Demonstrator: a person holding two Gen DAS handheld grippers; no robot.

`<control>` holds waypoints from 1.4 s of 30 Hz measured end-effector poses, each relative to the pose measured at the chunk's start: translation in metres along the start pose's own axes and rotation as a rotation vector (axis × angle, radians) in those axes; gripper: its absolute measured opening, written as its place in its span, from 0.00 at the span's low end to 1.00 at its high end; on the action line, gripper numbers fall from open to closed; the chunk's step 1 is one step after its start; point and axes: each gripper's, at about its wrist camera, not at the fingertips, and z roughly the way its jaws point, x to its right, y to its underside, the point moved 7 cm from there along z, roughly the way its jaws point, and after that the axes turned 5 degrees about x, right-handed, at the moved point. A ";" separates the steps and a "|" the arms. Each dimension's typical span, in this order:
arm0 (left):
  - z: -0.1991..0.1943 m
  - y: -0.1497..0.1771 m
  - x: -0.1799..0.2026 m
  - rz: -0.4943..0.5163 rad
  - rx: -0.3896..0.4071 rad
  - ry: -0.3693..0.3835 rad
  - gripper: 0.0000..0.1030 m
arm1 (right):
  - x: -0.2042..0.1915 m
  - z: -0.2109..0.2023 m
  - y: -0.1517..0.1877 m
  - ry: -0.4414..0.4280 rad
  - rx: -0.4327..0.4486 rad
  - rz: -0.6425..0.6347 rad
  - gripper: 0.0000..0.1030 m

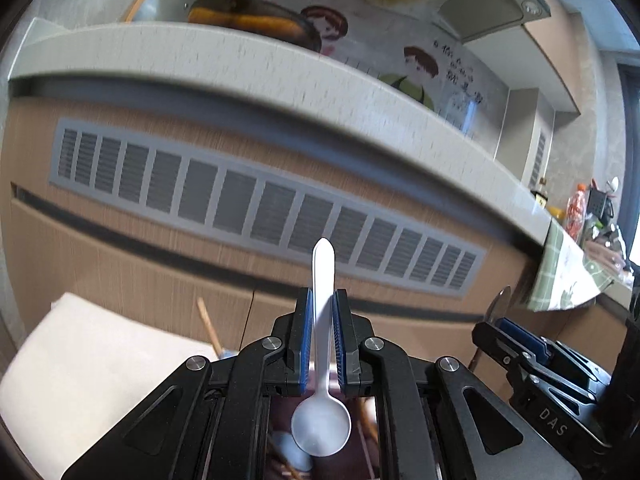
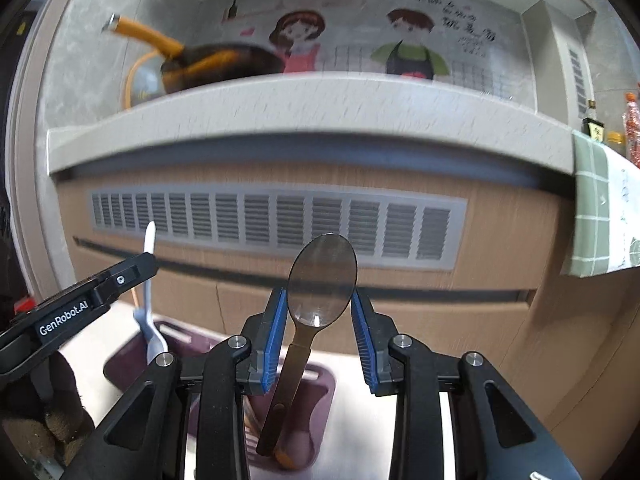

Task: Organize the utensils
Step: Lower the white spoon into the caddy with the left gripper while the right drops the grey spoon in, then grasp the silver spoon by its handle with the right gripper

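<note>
Below counter edge (image 2: 312,108), both tools level: L tool (image 1: 323,336) w/ white spoon (image 1: 323,360), R tool (image 2: 319,332) w/ steel spoon (image 2: 320,280).

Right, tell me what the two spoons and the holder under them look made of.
White spoon: likely plastic, matte and opaque with a flat handle. Dark spoon: probably polished metal, with a sharp glint and a reflection in the bowl; a coating can't be ruled out. Maroon holder: looks like moulded plastic, smooth with rounded edges.

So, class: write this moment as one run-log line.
left claw: shut on white spoon | right claw: shut on metal spoon | below: purple holder
</note>
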 end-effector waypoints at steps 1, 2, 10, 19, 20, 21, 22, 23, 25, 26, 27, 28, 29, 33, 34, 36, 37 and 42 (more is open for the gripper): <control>0.001 0.006 -0.001 0.002 -0.014 -0.001 0.10 | -0.001 0.002 0.006 -0.007 -0.020 0.001 0.30; 0.002 0.010 -0.002 0.003 -0.023 -0.001 0.10 | -0.002 0.003 0.010 -0.017 -0.038 0.002 0.30; -0.003 0.033 -0.007 -0.003 -0.107 0.020 0.10 | -0.011 0.003 0.039 -0.064 -0.124 -0.001 0.30; -0.017 0.028 -0.018 -0.085 -0.165 0.093 0.29 | -0.006 -0.003 0.057 -0.180 -0.230 0.071 0.30; -0.022 0.024 -0.019 -0.093 -0.154 0.092 0.29 | -0.004 -0.008 0.055 -0.176 -0.219 0.074 0.30; -0.030 0.018 -0.021 -0.097 -0.142 0.083 0.30 | -0.001 -0.015 0.052 -0.173 -0.208 0.079 0.30; -0.040 0.013 -0.024 -0.087 -0.139 0.060 0.30 | 0.001 -0.023 0.050 -0.178 -0.194 0.087 0.31; -0.045 0.010 -0.025 -0.081 -0.142 0.049 0.30 | 0.002 -0.032 0.048 -0.189 -0.187 0.092 0.31; -0.061 0.010 -0.027 -0.061 -0.177 0.027 0.30 | 0.000 -0.047 0.049 -0.218 -0.188 0.091 0.31; -0.068 0.012 -0.027 -0.051 -0.208 0.021 0.30 | -0.002 -0.055 0.051 -0.235 -0.197 0.084 0.31; -0.074 0.016 -0.027 -0.039 -0.238 0.020 0.30 | -0.007 -0.064 0.056 -0.260 -0.209 0.073 0.31; -0.083 0.021 -0.028 -0.024 -0.276 0.021 0.30 | -0.013 -0.069 0.059 -0.286 -0.224 0.058 0.31; -0.091 0.026 -0.029 -0.012 -0.299 0.014 0.30 | -0.022 -0.078 0.069 -0.334 -0.259 0.030 0.31; -0.132 0.049 -0.040 0.039 -0.351 -0.067 0.30 | -0.060 -0.102 0.108 -0.477 -0.378 -0.064 0.31; -0.139 0.054 -0.045 0.046 -0.363 -0.088 0.30 | -0.073 -0.112 0.124 -0.532 -0.419 -0.095 0.31; -0.153 0.066 -0.058 0.046 -0.392 -0.119 0.30 | -0.097 -0.127 0.145 -0.618 -0.473 -0.144 0.31; -0.161 0.075 -0.064 0.042 -0.413 -0.129 0.30 | -0.108 -0.134 0.154 -0.656 -0.493 -0.171 0.31; -0.188 0.097 -0.098 0.002 -0.455 -0.195 0.30 | -0.157 -0.162 0.179 -0.823 -0.521 -0.315 0.30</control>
